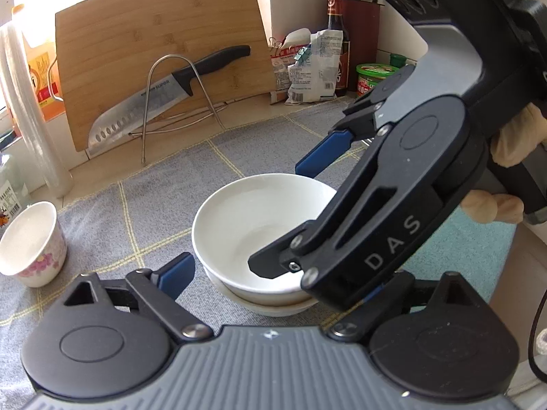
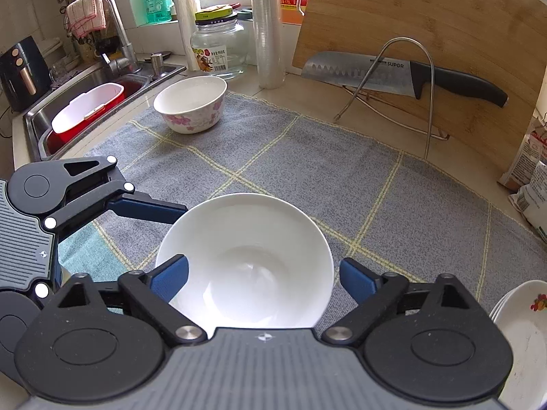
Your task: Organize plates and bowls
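Bowl stacked; both claws stood apart.
You had the white bowl (image 2: 244,263) nested on another, so your right gripper (image 2: 263,282) and left gripper (image 1: 273,273) gaped around it, gripping nothing.

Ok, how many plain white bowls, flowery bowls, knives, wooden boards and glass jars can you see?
Plain white round bowl: 1 in full view (it sits on more white crockery that I can't count)
White bowl with pink flowers: 1
Black-handled steel knife: 1
Wooden chopping board: 1
Clear glass jar: 1
Total: 5
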Demonstrator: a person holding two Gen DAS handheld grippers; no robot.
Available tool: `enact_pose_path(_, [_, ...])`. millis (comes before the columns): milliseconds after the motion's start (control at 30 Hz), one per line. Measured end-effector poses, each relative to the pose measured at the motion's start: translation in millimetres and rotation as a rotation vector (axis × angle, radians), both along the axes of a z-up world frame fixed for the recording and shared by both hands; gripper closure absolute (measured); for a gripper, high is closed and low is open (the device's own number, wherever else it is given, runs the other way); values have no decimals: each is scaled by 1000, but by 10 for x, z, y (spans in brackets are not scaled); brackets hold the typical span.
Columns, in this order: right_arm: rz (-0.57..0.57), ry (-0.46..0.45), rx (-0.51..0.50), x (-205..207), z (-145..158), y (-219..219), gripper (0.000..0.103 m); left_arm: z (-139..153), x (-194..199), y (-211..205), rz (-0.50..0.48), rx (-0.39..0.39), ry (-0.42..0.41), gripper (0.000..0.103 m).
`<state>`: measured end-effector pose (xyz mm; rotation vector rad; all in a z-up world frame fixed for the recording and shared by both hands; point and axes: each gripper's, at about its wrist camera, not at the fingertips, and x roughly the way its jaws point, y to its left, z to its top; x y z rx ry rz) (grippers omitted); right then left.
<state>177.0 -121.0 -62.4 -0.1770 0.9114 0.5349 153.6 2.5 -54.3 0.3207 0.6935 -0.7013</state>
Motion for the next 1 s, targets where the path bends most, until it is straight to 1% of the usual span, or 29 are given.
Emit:
enact_pose_path(67, [8, -18, -3, -10, 30, 6, 0, 21, -12, 13, -13, -12, 1, 6])
enact_pose_path(233, [5, -27, -4, 0, 58, -12, 0, 62, -41, 49, -26, -28, 5, 6])
enact_pose_path(567, [-22, -46, 22, -12, 118, -70, 0, 152, -61, 131, -8, -50, 4, 6])
enact_pose_path(800, [-11, -63, 14, 16, 183, 8, 0, 241, -67, 282, 50, -57, -18, 6])
enact_pose_path(1000, [25, -73, 12, 62, 237, 168, 0, 268, -2, 493, 136, -52, -33, 6])
